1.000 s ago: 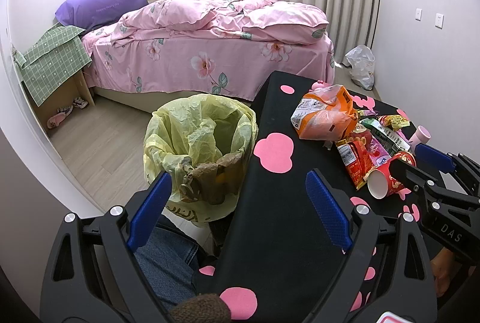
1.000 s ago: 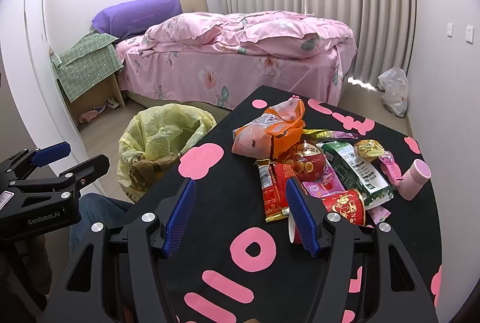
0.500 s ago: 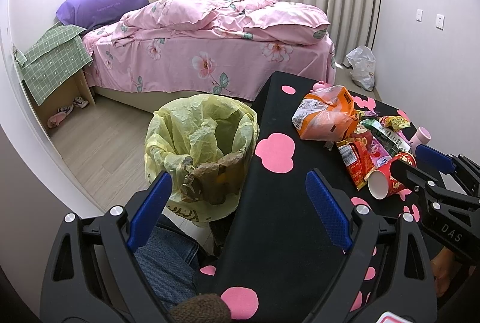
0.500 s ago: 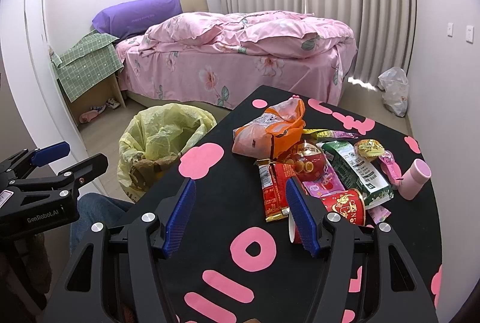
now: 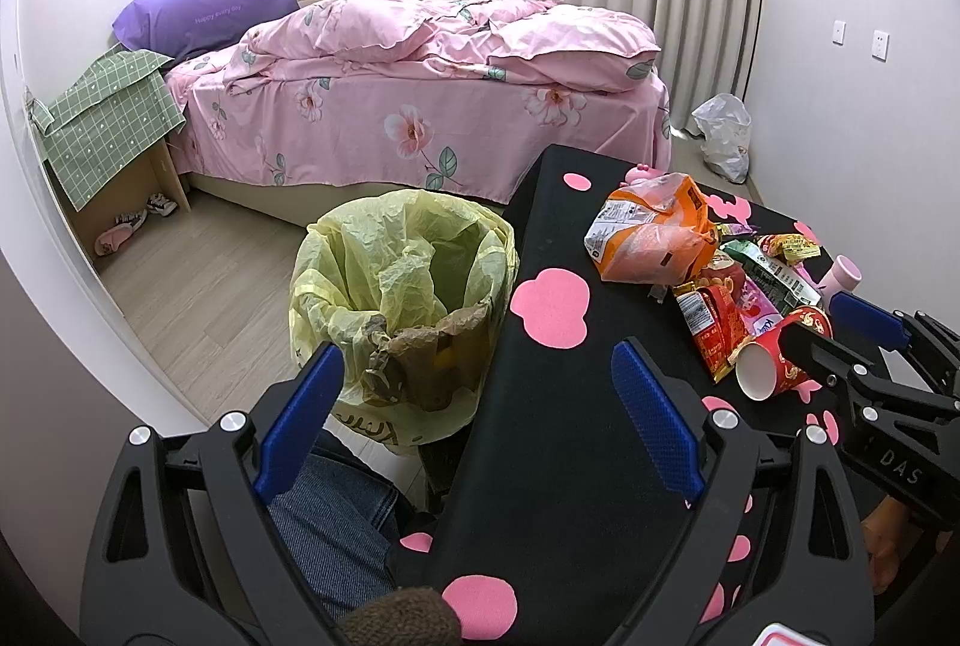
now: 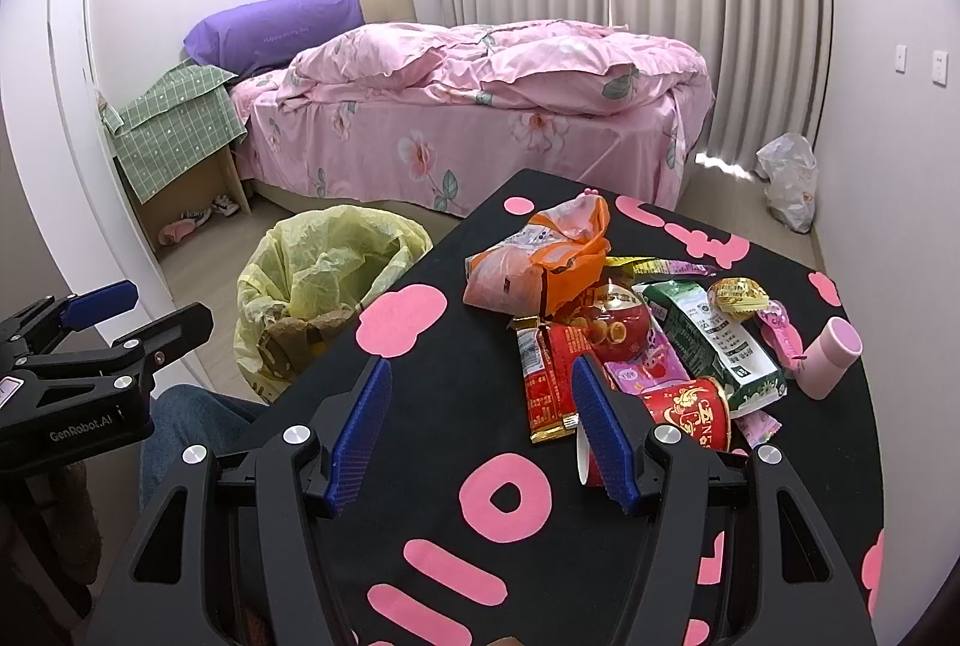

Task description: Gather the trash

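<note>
Home bedroom: pink-quilted bed [image 5: 420, 88].

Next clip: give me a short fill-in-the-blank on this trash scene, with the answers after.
1. The bin beside the table is lined with a ____ plastic bag.
2. The red paper cup lies on its ____.
3. Both the left gripper and the right gripper are ____ and hold nothing.

Answers: yellow; side; open
</note>
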